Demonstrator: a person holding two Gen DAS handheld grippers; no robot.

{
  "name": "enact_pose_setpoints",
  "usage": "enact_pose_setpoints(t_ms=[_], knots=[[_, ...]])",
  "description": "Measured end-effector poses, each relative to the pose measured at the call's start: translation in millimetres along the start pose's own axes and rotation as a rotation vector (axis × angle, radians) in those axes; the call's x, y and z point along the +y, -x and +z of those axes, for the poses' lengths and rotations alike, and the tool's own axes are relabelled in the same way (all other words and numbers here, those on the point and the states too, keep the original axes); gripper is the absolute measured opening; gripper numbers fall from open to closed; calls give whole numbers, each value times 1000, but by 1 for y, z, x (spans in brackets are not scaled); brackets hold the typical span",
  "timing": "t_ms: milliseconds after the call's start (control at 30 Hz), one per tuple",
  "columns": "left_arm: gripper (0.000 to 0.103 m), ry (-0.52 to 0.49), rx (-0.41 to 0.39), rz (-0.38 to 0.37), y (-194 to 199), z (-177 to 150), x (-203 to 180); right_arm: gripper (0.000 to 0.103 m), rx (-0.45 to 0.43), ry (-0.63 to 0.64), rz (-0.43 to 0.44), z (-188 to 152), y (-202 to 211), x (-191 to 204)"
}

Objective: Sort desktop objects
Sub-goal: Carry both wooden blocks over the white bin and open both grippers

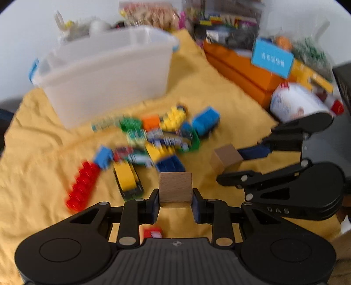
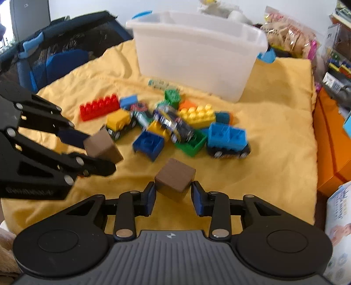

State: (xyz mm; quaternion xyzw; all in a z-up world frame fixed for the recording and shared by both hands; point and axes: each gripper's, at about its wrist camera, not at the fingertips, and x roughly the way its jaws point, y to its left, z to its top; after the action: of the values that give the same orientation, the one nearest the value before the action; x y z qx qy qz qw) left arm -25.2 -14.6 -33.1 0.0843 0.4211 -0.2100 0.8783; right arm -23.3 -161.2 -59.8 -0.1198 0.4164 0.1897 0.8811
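Lying between right hand-held gripper (image 2: pixel 173 195) pads: wooden cube (image 2: pixel 174 178), left pad touching.

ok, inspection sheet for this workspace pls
surface: wrinkled yellow cloth
job's things: pile of toy bricks and vehicles; clear plastic bin behind it; wooden cube; second cube
clutter: orange boxes, snack bag, white packet at the edges
grippers: left gripper jaws shut on the wooden cube; right gripper jaws around the second cube, contact unclear
cables: nothing seen
surroundings: white wall, dark mesh item
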Motion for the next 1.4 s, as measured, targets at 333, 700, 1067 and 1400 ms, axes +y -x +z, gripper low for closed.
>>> enact_pose_setpoints(t_ms=[333, 700, 1067, 1400], knots=[[33, 32, -147, 53, 30, 85, 41, 38, -135, 8, -48, 67, 19, -22], [33, 52, -243, 134, 30, 175, 99, 38, -284, 53, -102, 162, 12, -48], [33, 68, -138, 223, -39, 205, 131, 39, -229, -25, -116, 216, -36, -67], [34, 74, -111, 178, -52, 202, 134, 45, -166, -37, -133, 217, -62, -72]])
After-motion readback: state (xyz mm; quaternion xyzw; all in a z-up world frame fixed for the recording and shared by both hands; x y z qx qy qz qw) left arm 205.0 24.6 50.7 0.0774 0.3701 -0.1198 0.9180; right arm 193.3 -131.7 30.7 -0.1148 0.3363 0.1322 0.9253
